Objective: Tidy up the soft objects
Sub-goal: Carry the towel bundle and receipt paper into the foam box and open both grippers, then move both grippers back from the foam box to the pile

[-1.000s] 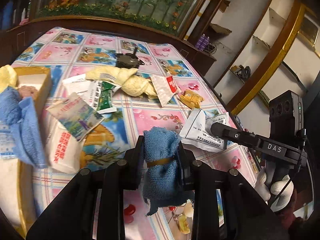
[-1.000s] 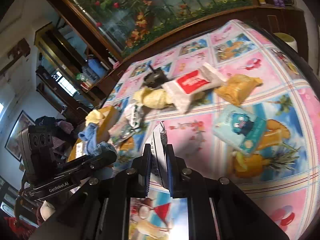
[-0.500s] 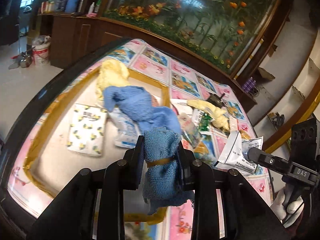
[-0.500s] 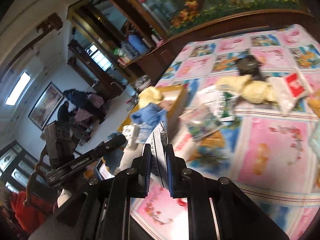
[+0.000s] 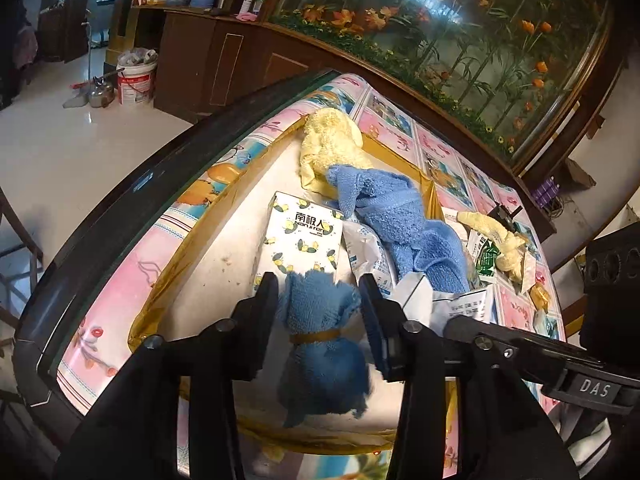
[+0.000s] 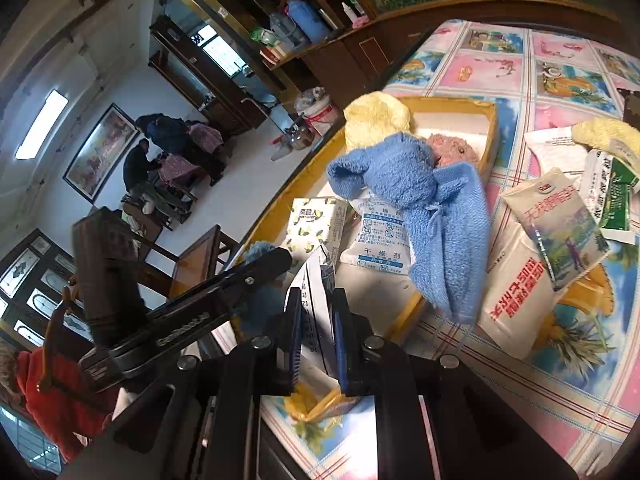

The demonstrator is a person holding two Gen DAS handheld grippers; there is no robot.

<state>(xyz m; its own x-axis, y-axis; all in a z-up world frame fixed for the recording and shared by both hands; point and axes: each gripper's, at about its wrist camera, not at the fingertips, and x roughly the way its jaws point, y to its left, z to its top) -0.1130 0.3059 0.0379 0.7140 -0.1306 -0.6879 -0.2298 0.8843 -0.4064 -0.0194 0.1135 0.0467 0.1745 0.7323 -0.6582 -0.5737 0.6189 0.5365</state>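
Note:
A shallow yellow-rimmed box [image 5: 168, 280] lies at the table's left end. Over its near part my left gripper [image 5: 320, 292] has its jaws opening. A blue towel roll [image 5: 320, 344] tied with a tan band hangs between them, and the pads no longer squeeze it. My right gripper [image 6: 316, 312] is shut on a white printed packet [image 6: 316, 280], just right of the left gripper at the box's near edge. A loose blue towel [image 5: 400, 220], a yellow towel [image 5: 332, 140], a lemon-print tissue pack [image 5: 304, 236] and a white desiccant packet [image 6: 376, 240] lie in the box.
Right of the box the tablecloth holds a white sack [image 6: 512, 300], a printed packet [image 6: 560, 232], a green packet [image 6: 612, 196] and a second yellow towel [image 5: 496, 236]. The table's dark edge [image 5: 120, 208] runs left of the box. People sit far off [image 6: 140, 168].
Both grippers swung left from the middle of the table to over the box. The left jaws parted, and the blue roll now sits lower between them. The right still grips its packet.

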